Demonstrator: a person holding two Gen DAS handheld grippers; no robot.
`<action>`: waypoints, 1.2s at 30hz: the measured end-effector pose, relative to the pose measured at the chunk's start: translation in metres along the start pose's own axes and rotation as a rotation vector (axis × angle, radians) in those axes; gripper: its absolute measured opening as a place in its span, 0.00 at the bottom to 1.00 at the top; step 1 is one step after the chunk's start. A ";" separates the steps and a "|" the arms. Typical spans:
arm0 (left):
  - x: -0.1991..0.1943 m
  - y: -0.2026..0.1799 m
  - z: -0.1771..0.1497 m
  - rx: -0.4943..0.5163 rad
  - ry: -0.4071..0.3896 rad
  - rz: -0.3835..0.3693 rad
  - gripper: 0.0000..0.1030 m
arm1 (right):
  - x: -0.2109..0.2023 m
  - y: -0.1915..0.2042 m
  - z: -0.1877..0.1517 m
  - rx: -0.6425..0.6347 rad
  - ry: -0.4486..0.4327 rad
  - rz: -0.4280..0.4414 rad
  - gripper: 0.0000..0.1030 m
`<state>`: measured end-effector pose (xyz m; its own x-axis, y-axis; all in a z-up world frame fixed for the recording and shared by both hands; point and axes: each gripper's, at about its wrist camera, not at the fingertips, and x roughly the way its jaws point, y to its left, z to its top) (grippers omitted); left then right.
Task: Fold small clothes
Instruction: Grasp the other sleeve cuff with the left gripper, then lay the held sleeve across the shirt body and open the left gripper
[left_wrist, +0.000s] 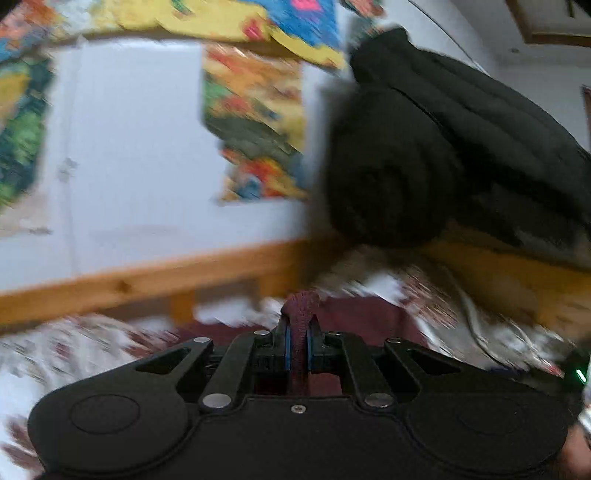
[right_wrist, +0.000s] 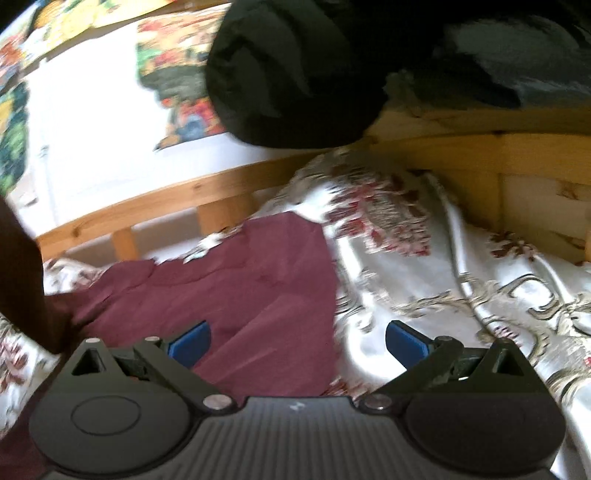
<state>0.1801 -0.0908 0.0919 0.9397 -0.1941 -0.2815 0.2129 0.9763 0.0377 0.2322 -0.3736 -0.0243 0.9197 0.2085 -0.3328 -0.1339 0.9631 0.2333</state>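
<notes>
the left gripper (left_wrist: 298, 345) has its blue-padded fingers (left_wrist: 288, 347) clenched on a bunched fold of the maroon garment (left_wrist: 301, 314), which pokes up just past the fingertips and runs back between the pads toward the body of the tool. beyond those fingers the rest of the cloth lies on the floral bedspread (left_wrist: 74, 343), and further ahead stands the wooden bed rail (left_wrist: 147, 280); this view is heavily blurred. a dark padded jacket (left_wrist: 424, 147) hangs over the rail, ahead and to the right of the fingers.

the right gripper (right_wrist: 297, 341) is released, its fingers (right_wrist: 406, 341) spread wide with nothing pressed between them. the maroon garment (right_wrist: 240, 280) lies spread on the bedspread (right_wrist: 461, 277) ahead of and under the left-side finger, its right edge falling between the two fingers. whether that finger touches the cloth cannot be told. a raised dark strip of the same cloth stands at the far left of this view.
</notes>
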 end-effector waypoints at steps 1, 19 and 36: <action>0.008 -0.007 -0.006 -0.002 0.021 -0.024 0.07 | 0.002 -0.007 0.002 0.027 -0.002 -0.009 1.00; 0.058 -0.024 -0.087 -0.123 0.323 -0.210 0.32 | 0.023 -0.026 -0.012 0.092 0.077 -0.016 1.00; -0.004 0.046 -0.141 -0.157 0.453 0.109 0.91 | 0.020 0.061 -0.047 -0.268 0.210 0.157 1.00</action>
<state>0.1482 -0.0321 -0.0403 0.7359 -0.0626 -0.6742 0.0439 0.9980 -0.0447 0.2249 -0.3027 -0.0600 0.7883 0.3609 -0.4984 -0.3849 0.9211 0.0582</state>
